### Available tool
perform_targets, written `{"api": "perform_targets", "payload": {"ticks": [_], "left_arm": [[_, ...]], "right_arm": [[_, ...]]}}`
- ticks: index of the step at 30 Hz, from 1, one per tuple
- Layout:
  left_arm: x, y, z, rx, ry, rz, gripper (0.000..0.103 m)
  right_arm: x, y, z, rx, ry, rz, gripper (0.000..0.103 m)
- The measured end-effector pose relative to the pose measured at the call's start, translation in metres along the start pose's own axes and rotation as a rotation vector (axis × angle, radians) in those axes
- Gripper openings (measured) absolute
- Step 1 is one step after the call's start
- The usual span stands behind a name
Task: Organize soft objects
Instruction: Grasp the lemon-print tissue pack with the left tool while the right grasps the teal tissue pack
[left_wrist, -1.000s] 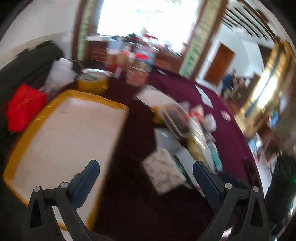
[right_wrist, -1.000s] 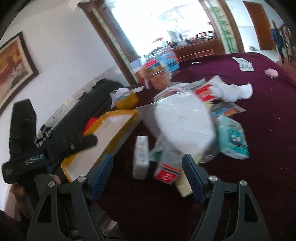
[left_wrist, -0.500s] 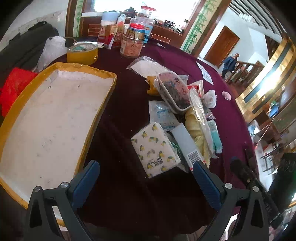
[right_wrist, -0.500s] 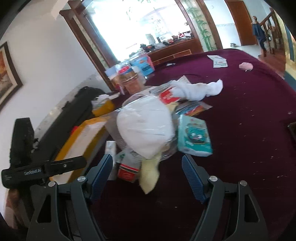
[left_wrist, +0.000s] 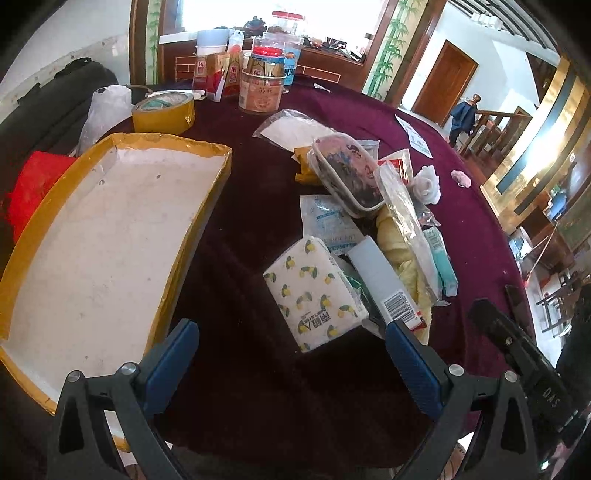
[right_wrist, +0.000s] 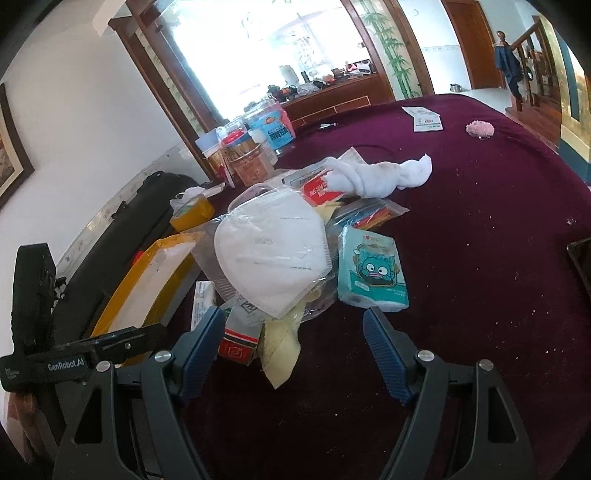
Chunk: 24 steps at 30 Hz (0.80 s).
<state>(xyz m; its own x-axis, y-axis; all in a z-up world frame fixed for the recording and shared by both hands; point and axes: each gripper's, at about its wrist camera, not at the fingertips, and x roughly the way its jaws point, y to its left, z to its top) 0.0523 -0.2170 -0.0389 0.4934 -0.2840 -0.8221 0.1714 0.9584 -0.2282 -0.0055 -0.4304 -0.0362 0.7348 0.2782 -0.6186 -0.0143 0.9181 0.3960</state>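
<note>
**Both grippers settle over the pile**

Since a second ago we have steadied. Our left gripper (left_wrist: 291, 354), jaws wide and empty, has the lemon-print tissue pack (left_wrist: 314, 291) just ahead between its fingers; the tray (left_wrist: 207, 206) lies beyond its left finger. Our right gripper (right_wrist: 291, 350), also spread, faces the bagged N95 mask (right_wrist: 269, 254). We should pinch the pack's sides squarely.

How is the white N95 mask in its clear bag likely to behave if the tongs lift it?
The mask is probably light and springy: it holds a domed shape atop the pile. Its clear bag looks glossy, so it may slip. Lying loosely on top, it could drag neighbours.
</note>
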Motion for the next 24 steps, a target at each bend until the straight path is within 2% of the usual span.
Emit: {"api": "perform_targets", "payload": {"ticks": [5, 12, 16, 24], "left_arm": [[0.001, 0.001, -0.001, -0.002, 0.0, 0.0, 0.102], [0.003, 0.004, 0.0, -0.016, 0.02, -0.041, 0.102], [0.007, 0.002, 0.001, -0.025, 0.045, -0.072, 0.102], [0.016, -0.006, 0.008, -0.014, 0.066, -0.087, 0.101]], "right_arm": [[0.004, -0.002, 0.001, 0.004, 0.004, -0.008, 0.077], [0.008, -0.012, 0.005, 0.045, 0.015, -0.013, 0.077], [0.014, -0.028, 0.013, 0.094, 0.022, -0.057, 0.077], [0.051, -0.066, 0.033, 0.205, 0.072, -0.078, 0.076]]}}
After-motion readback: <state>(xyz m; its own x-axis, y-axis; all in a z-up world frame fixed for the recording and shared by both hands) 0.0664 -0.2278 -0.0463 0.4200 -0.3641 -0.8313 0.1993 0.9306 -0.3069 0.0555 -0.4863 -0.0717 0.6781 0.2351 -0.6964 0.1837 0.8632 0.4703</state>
